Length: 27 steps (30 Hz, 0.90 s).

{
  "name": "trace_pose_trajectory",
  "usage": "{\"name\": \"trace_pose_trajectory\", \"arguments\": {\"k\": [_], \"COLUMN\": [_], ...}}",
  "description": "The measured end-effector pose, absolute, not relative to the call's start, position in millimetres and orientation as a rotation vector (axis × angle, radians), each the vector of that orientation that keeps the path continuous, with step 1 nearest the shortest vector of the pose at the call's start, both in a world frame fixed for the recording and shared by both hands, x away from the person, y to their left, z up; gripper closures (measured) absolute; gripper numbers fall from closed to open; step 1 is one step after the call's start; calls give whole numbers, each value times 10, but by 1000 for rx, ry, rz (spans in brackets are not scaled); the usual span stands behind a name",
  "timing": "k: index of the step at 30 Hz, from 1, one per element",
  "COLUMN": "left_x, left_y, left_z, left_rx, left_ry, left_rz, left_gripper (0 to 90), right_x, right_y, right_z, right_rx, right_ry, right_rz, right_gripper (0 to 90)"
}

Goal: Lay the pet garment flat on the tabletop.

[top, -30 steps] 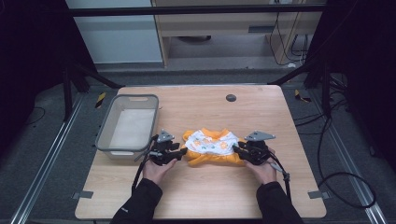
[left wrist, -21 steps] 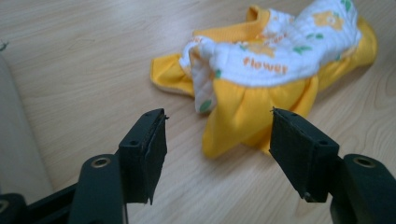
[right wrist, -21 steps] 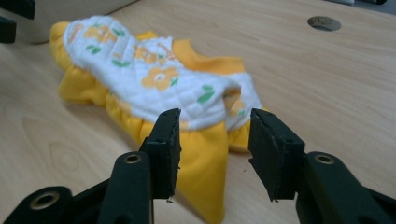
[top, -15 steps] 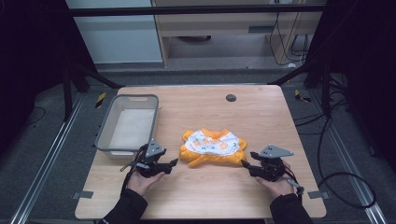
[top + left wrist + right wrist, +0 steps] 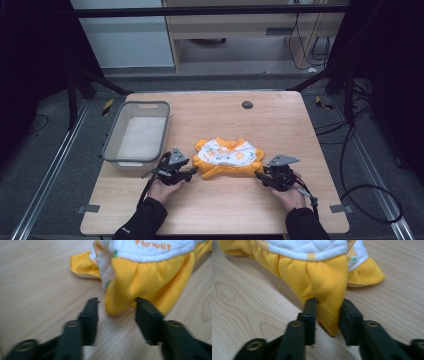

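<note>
Jaws apart on both grippers. We note the left gripper (image 5: 116, 302) with its 2 black jaws spread wide, a yellow corner of the small garment (image 5: 147, 277) lying between their tips without being pinched. The right gripper (image 5: 328, 303) straddles another yellow corner, its jaws close beside the fabric on each side; we cannot tell whether they press it. From above, we log the yellow and white garment (image 5: 227, 156) flat near the middle of the wooden table (image 5: 280, 120), with the left gripper (image 5: 192, 172) at its left edge and the right gripper (image 5: 260, 175) at its right. An empty grey bin (image 5: 111, 150) sits left of the garment, just beyond the left hand (image 5: 162, 189).
</note>
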State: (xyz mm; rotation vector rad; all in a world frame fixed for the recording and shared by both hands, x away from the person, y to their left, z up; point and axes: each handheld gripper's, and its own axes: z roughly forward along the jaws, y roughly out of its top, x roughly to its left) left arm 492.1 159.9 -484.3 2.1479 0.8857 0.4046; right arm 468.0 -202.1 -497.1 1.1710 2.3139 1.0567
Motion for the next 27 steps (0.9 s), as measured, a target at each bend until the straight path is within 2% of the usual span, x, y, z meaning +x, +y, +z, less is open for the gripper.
{"name": "trace_pose_trajectory", "arguments": {"k": [1, 3, 6, 13, 18, 24, 27], "left_x": [4917, 4900, 4871, 4632, 4354, 4147, 4167], "left_y": [1593, 1582, 1571, 1684, 1764, 1758, 1750], "left_z": [-4828, -4782, -4721, -4411, -4330, -4590, -4701], "left_rx": [2152, 2154, 2152, 2071, 2087, 2165, 2184], "left_ry": [879, 851, 827, 823, 820, 890, 917], "left_rz": [379, 363, 337, 261, 187, 145, 168], "left_gripper": [725, 850, 878, 880, 875, 853, 773], "right_x": [4674, 4653, 4582, 4387, 4156, 4025, 4088], "right_y": [-2022, -2037, -2085, -2188, -2232, -2197, -2161], "right_z": [-4958, -4918, -4798, -4531, -4365, -4540, -4723], "right_rx": [1169, 1171, 1164, 1128, 1105, 1159, 1168], "right_ry": [2316, 2320, 2316, 2314, 2351, 2449, 2465], "right_rz": [1050, 1070, 1140, 1269, 1345, 1255, 1140], "right_gripper": [753, 831, 861, 861, 859, 834, 772]}}
